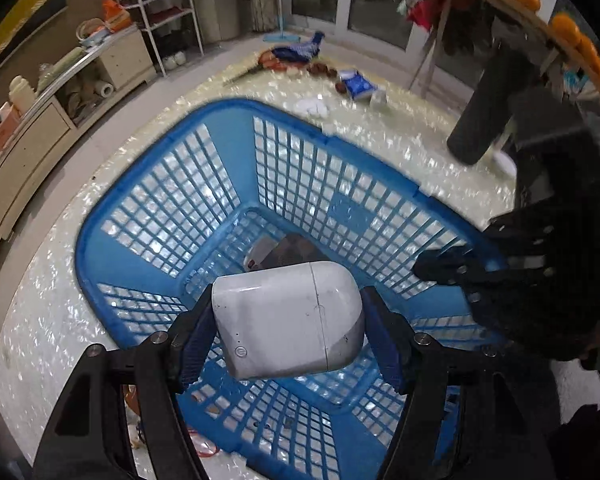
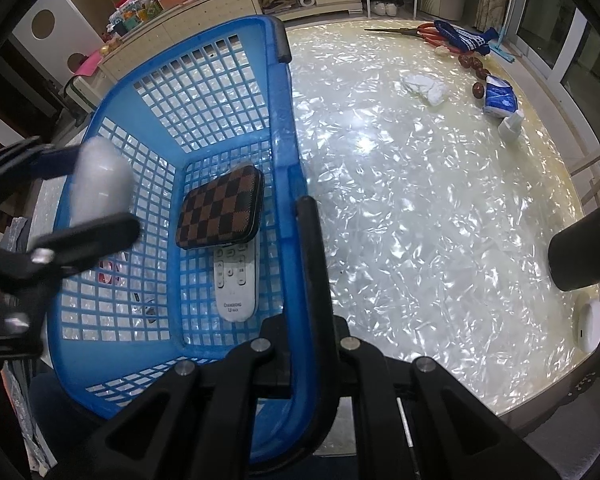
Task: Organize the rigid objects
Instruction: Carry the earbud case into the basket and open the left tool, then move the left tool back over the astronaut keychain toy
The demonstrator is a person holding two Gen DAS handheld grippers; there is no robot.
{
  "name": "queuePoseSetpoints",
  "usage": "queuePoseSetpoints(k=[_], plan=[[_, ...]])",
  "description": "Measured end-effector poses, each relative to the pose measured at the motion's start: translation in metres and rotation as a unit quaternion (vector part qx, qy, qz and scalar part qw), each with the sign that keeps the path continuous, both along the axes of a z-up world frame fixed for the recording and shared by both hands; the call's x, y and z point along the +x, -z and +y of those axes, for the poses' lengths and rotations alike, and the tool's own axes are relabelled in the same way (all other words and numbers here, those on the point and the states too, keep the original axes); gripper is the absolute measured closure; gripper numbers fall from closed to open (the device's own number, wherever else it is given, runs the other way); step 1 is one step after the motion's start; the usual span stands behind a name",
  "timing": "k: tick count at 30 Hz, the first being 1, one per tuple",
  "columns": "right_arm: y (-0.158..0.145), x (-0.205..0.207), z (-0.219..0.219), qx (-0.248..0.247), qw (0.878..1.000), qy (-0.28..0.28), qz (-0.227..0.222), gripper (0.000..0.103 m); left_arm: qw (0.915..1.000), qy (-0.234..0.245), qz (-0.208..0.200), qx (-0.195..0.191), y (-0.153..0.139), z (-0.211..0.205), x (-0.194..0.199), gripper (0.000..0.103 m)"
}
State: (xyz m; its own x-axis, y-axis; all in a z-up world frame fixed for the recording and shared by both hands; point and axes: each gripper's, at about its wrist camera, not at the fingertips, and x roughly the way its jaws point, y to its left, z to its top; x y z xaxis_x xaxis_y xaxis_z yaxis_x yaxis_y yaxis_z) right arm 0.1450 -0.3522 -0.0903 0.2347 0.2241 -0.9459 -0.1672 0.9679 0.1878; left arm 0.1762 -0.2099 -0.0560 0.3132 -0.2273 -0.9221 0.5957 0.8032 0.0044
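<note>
Two grippers at work over one blue lattice basket, which stands on a pearly, shimmering tabletop.

Left gripper: jaws pinching a white rounded device by its two sides, blue pads against it, held above the basket's interior. In the right wrist view the same device appears blurred over the basket's left part.

Right gripper: jaws pressed together on the basket's right-hand rim, the blue plastic edge caught between the dark fingers.

Basket contents: one brown-and-black checkered case, lying partly over one white remote control; one small red-and-white item on the floor of the basket, too blurred to identify, possibly a wrapper.

Tabletop, well apart from the basket: red-handled scissors, blue patterned cloth, crumpled white tissue, blue tissue packet, several dark reddish round pieces, one white round object at the near right edge.
</note>
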Motion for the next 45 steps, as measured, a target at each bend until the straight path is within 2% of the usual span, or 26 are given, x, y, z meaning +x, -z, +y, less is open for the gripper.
queuePoseSetpoints(k=[10, 13, 16, 25, 27, 29, 33, 34, 38, 45], plan=[[0.004, 0.001, -0.001, 0.007, 1.0, 0.004, 0.001, 0.097, 0.9987, 0.012, 0.032, 0.037, 0.038, -0.008, 0.018, 0.03], [0.004, 0.001, -0.001, 0.008, 1.0, 0.005, 0.0, 0.097, 0.9981, 0.013, 0.036, 0.049, 0.04, -0.008, 0.022, 0.03], [0.004, 0.002, -0.001, 0.007, 1.0, 0.005, 0.0, 0.097, 0.9964, 0.022, 0.057, 0.059, 0.045, -0.01, 0.026, 0.03], [0.006, 0.002, -0.001, 0.007, 1.0, 0.003, -0.001, 0.097, 0.9942, 0.02, 0.07, 0.079, 0.05, -0.013, 0.028, 0.03], [0.006, 0.002, -0.001, 0.008, 1.0, 0.002, -0.004, 0.097, 0.9942, 0.026, 0.068, 0.08, 0.049, -0.014, 0.026, 0.026], [0.006, 0.002, -0.002, 0.011, 1.0, 0.003, -0.005, 0.097, 0.9939, 0.039, 0.064, 0.081, 0.049, -0.019, 0.023, 0.012], [0.006, 0.003, -0.002, 0.014, 1.0, 0.003, -0.006, 0.097, 0.994, 0.043, 0.057, 0.082, 0.039, -0.022, 0.022, 0.006], [0.006, 0.003, -0.003, 0.016, 1.0, 0.004, -0.006, 0.096, 0.9943, 0.041, 0.056, 0.081, 0.036, -0.022, 0.023, 0.001], [0.005, 0.003, -0.004, 0.016, 1.0, 0.002, -0.007, 0.096, 0.9947, 0.035, 0.043, 0.086, 0.018, -0.014, 0.024, 0.0], [0.005, 0.001, -0.002, 0.013, 1.0, 0.0, -0.009, 0.097, 0.9987, -0.001, 0.007, 0.051, -0.038, 0.027, 0.013, 0.0]])
